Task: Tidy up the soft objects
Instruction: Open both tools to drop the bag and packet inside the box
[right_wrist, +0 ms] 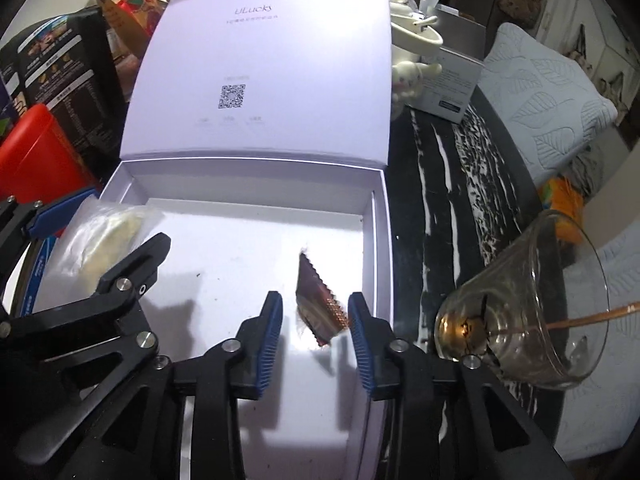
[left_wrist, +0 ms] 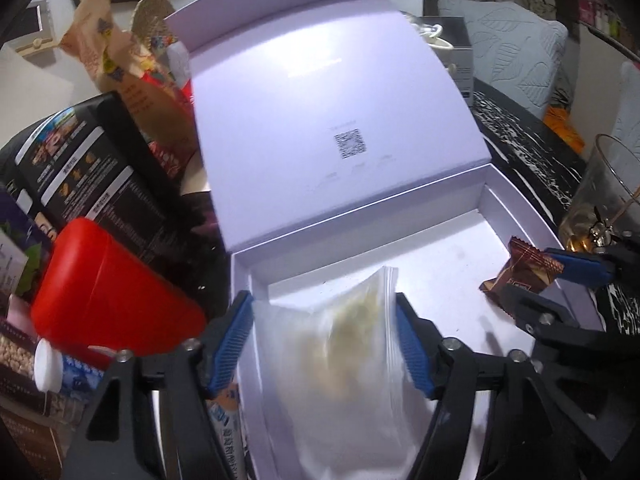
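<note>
A white box (left_wrist: 360, 216) stands with its lid up, a QR code printed inside the lid. My left gripper (left_wrist: 324, 340) hangs over the box's left side, and a clear bag of pale soft food (left_wrist: 340, 360) lies blurred between its blue pads, which stand apart and do not press it. In the right wrist view the bag (right_wrist: 100, 240) rests in the box's (right_wrist: 256, 160) left corner. My right gripper (right_wrist: 316, 320) is open around a brown zigzag-edged packet (right_wrist: 320, 308) standing on the box floor, with a gap at the left pad. The packet (left_wrist: 520, 268) also shows in the left wrist view.
Left of the box a red container (left_wrist: 108, 292), a black snack box (left_wrist: 88, 168) and several snack bags crowd together. To the right, a drinking glass (right_wrist: 528, 320) stands on the black-and-white marbled table (right_wrist: 448, 200). A white plush figure (right_wrist: 412, 72) and a grey quilted cushion (right_wrist: 552, 100) lie behind.
</note>
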### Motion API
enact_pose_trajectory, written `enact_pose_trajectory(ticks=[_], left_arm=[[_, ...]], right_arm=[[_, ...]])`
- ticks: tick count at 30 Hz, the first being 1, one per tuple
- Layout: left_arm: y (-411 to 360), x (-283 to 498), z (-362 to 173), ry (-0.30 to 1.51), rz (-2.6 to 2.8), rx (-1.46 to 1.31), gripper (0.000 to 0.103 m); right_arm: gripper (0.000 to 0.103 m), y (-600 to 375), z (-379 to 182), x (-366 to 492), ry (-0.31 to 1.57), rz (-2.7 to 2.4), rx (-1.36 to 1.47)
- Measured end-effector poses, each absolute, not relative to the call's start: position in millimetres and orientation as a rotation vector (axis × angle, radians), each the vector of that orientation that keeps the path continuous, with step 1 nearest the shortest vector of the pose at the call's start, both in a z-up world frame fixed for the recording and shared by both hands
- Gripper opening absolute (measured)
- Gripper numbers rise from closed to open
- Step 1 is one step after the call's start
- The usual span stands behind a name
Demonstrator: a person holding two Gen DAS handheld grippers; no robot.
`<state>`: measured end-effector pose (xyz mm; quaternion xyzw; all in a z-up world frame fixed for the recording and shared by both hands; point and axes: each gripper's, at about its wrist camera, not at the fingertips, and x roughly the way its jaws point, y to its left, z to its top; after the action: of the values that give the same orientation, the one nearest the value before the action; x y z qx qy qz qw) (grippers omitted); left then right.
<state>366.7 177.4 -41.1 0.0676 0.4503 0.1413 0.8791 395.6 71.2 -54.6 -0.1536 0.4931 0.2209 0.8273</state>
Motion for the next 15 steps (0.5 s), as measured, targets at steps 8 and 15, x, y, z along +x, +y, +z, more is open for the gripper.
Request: enact_pose_trajectory(ticks=[8,15], left_arm=[[176,345,-18,0.895,0.296,0.124,0.076],[169,318,17,0.821,0.305,0.136,0.076]], right_arm=[[0.039,64,-34,381,1.015,0.451,-0.333],[0.039,49,-3,365,0.977,0.435,-0.291]])
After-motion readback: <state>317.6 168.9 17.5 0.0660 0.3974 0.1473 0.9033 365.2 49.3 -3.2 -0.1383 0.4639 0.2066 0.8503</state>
